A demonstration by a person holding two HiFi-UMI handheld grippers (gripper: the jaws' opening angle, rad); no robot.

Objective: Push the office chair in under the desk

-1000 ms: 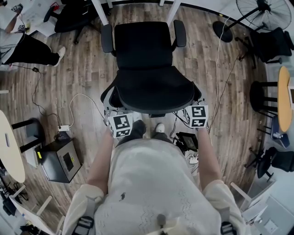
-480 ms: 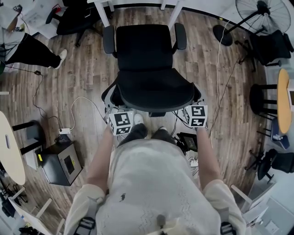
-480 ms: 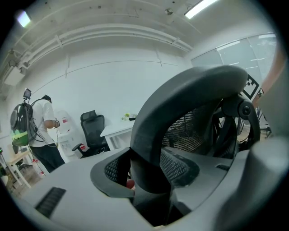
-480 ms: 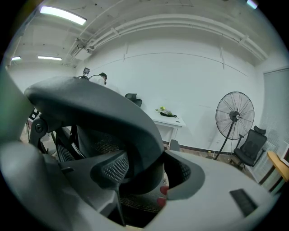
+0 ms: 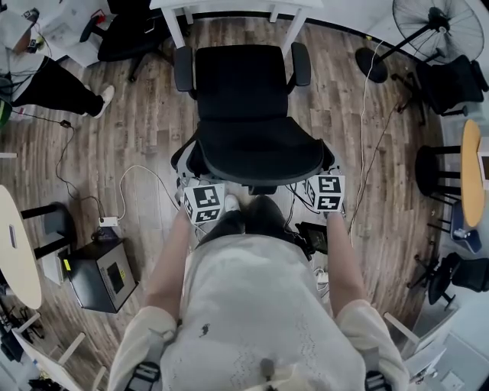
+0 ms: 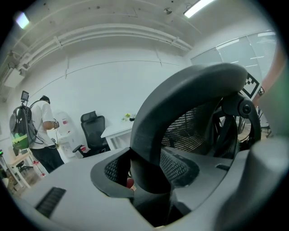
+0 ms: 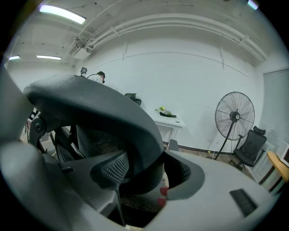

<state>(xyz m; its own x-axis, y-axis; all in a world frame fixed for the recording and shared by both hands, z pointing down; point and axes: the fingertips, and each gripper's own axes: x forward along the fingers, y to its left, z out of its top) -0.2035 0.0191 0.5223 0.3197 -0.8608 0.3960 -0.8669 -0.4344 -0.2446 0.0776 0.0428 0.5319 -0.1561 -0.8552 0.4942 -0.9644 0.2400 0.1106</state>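
The black mesh-backed office chair (image 5: 243,80) stands on the wood-plank floor (image 5: 137,130) with its seat turned toward the white bench (image 5: 229,4). Only the bench's near edge and two legs show; the rest is cut off by the top of the head view. The seat's front reaches about level with those two legs, while the rest of the chair stands out in the open. The chair's base and wheels are hidden beneath the seat and backrest.

The left claw (image 5: 200,200) and right claw (image 5: 325,191) sit at the two rear corners of the backrest rim (image 5: 260,177). In the head view their tips vanish under that rim and only the marker cubes show plainly. The left gripper view shows the left claw (image 6: 151,176) clamped on the thick dark rim, one jaw on each side with mesh beyond. The right gripper view shows the right claw (image 7: 144,173) gripping the rim the same way. A small red spot (image 7: 163,191) shows below the rim there, too small to identify.

The person's torso covers most of their feet. A pedestal fan (image 5: 435,23) stands at the upper right, partly cut off. Another person (image 5: 46,80) is at the upper left, half out of frame.
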